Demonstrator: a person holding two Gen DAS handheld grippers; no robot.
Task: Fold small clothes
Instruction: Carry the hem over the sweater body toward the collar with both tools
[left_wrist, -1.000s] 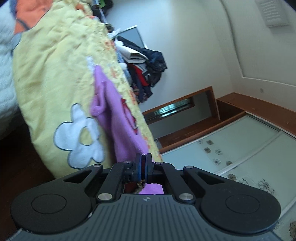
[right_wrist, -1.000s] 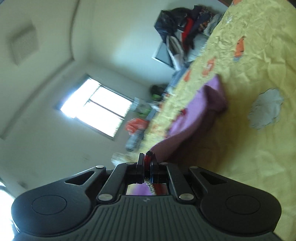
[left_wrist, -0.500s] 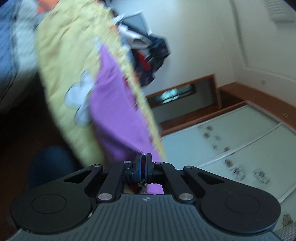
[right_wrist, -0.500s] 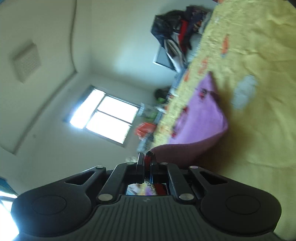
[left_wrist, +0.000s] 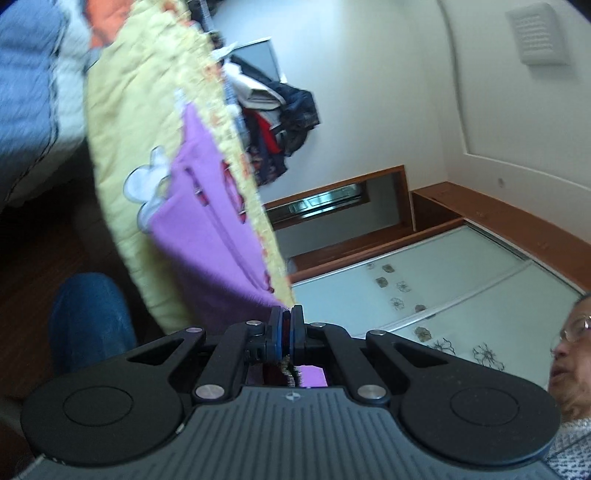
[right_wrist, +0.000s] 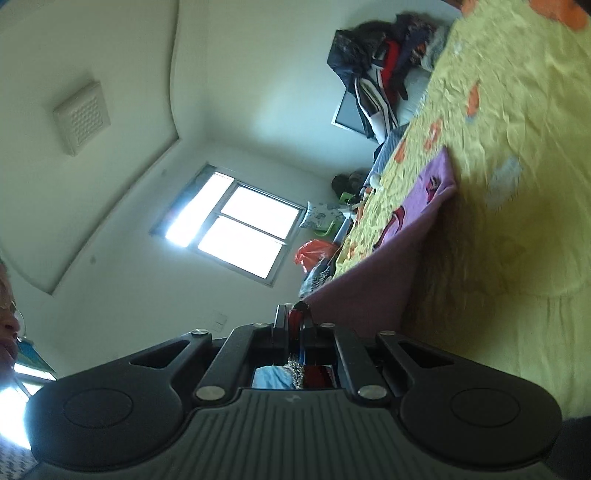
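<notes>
The purple garment (left_wrist: 207, 236), soft knit with red and dark printed patches, is pinched at its near corners: the left gripper (left_wrist: 286, 321) and right gripper (right_wrist: 293, 317) both have their fingers clamped on its edge. It stretches lengthwise away from them, lying across the yellow quilt (right_wrist: 517, 110) on the bed.

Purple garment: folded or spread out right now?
Spread out: the purple garment lies stretched flat across the yellow bedspread, each near corner pinched by a shut tool.
</notes>
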